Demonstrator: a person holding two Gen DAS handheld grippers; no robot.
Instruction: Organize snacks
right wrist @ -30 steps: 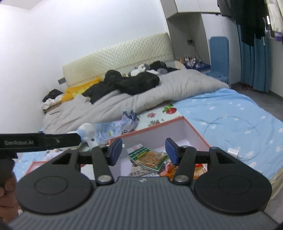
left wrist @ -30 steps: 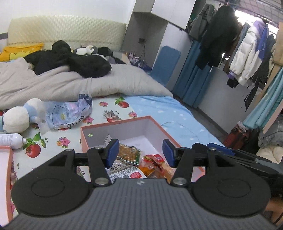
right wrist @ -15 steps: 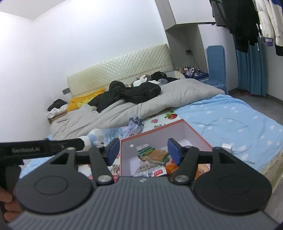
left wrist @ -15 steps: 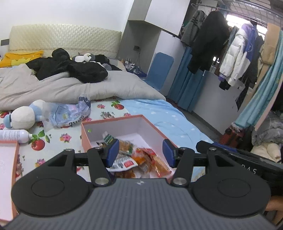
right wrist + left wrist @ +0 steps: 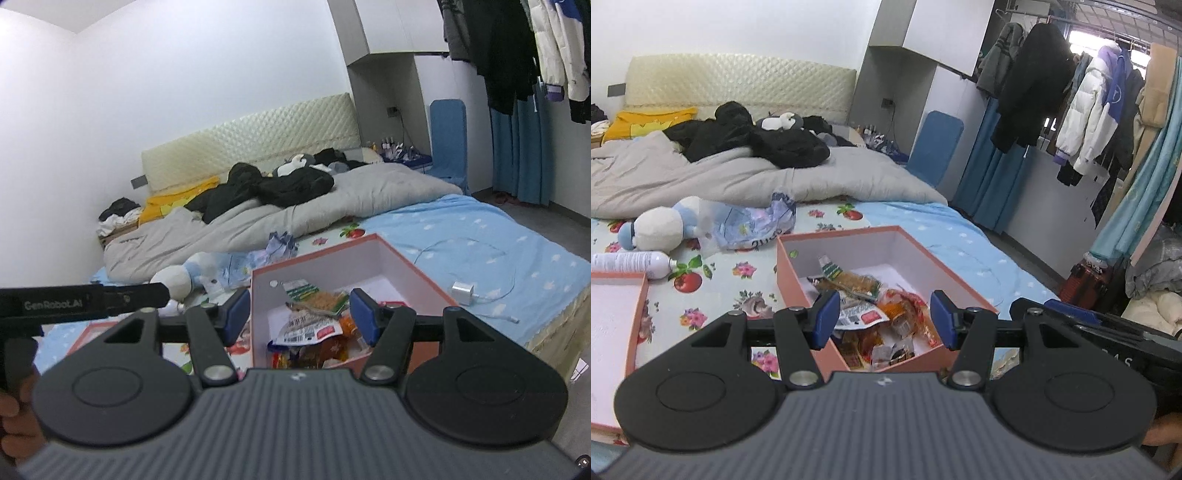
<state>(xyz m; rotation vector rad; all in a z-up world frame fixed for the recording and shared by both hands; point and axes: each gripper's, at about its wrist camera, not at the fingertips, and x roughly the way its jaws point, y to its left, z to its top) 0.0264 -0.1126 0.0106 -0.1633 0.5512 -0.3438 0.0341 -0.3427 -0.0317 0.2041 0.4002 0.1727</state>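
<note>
Both the left gripper (image 5: 882, 319) and right gripper (image 5: 300, 315) stand half open and empty, with the snack packets (image 5: 875, 317) in the box (image 5: 798, 275) directly ahead, below the fingertips.

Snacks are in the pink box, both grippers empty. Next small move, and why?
Probably fetch the lid with the left hand-held gripper: the snacks already lie in the box, it stands open, and both sets of jaws are empty.
</note>
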